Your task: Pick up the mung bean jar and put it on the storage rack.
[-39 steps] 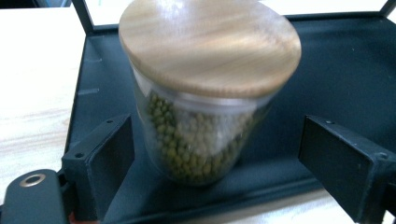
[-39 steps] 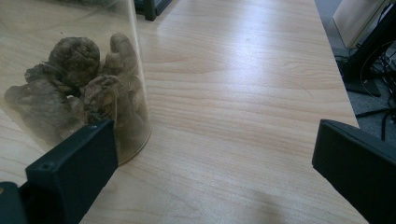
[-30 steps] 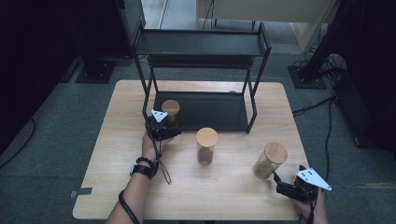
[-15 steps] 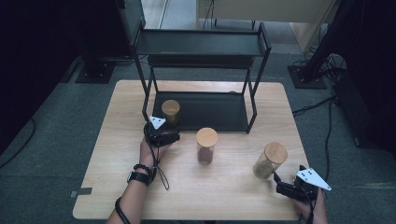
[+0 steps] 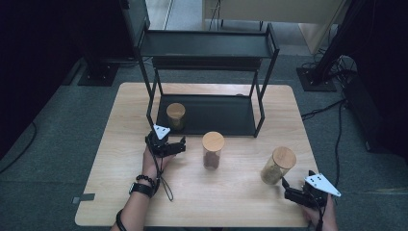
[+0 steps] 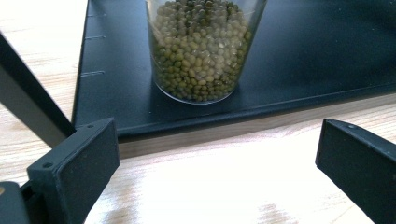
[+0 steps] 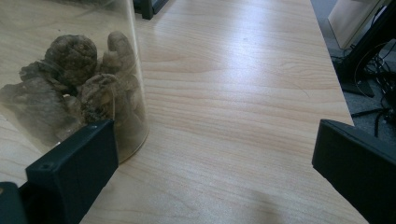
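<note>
A glass jar of green beans point(image 5: 175, 115) point(image 6: 203, 49) with a wooden lid stands on the bottom shelf of a black rack point(image 5: 211, 115) point(image 6: 317, 51). My left gripper point(image 5: 173, 144) point(image 6: 217, 168) is open on the table just in front of that shelf, nothing between its jaws. A second jar with dark contents point(image 5: 212, 149) stands mid-table. A third jar holding brown lumps point(image 5: 277, 165) point(image 7: 70, 88) stands at the right. My right gripper point(image 5: 294, 192) point(image 7: 210, 172) is open close beside it, the jar at its left jaw.
The rack has an upper shelf point(image 5: 207, 44) on thin black legs point(image 5: 260, 103); one leg point(image 6: 25, 105) runs past my left jaw. The wooden table point(image 5: 120, 192) ends close to the right of my right gripper. Cables and stands point(image 5: 327, 77) lie on the floor beyond.
My left gripper has drawn back from the jar of green beans on the shelf, toward the table's front. The right gripper has stayed where it was.
</note>
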`<state>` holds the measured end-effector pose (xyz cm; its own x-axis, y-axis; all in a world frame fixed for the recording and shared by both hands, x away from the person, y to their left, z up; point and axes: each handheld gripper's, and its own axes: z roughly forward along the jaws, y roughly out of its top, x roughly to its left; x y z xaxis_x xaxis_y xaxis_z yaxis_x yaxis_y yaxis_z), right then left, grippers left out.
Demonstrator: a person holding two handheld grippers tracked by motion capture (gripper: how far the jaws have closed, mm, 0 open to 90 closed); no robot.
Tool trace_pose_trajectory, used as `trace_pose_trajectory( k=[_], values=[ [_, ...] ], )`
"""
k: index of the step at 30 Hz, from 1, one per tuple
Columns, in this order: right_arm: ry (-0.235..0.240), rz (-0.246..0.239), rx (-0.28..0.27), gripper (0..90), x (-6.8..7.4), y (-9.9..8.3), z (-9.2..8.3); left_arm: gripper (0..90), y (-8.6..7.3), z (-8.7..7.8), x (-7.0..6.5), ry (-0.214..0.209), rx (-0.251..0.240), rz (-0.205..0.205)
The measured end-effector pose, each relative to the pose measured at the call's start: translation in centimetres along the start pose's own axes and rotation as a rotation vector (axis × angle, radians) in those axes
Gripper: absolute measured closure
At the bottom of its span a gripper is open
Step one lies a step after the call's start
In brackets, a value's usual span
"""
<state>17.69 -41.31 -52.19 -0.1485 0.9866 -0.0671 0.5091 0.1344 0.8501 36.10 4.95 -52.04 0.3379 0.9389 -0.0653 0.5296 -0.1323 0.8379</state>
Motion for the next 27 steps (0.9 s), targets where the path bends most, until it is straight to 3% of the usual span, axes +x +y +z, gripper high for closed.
trace_pose_trajectory(
  k=[4,12,27],
  values=[
    [-0.003,0.0,0.0,0.2,0.0,0.0,0.0,0.0,-0.2,-0.2,0.0,0.014,-0.013,0.015],
    [-0.006,-0.001,0.001,0.2,0.1,0.0,0.0,0.1,-0.5,-0.7,0.2,0.004,0.003,0.031],
    [-0.012,-0.002,0.002,0.2,0.1,0.0,0.0,0.1,-1.0,-1.6,1.0,0.013,-0.002,0.028]
  ],
)
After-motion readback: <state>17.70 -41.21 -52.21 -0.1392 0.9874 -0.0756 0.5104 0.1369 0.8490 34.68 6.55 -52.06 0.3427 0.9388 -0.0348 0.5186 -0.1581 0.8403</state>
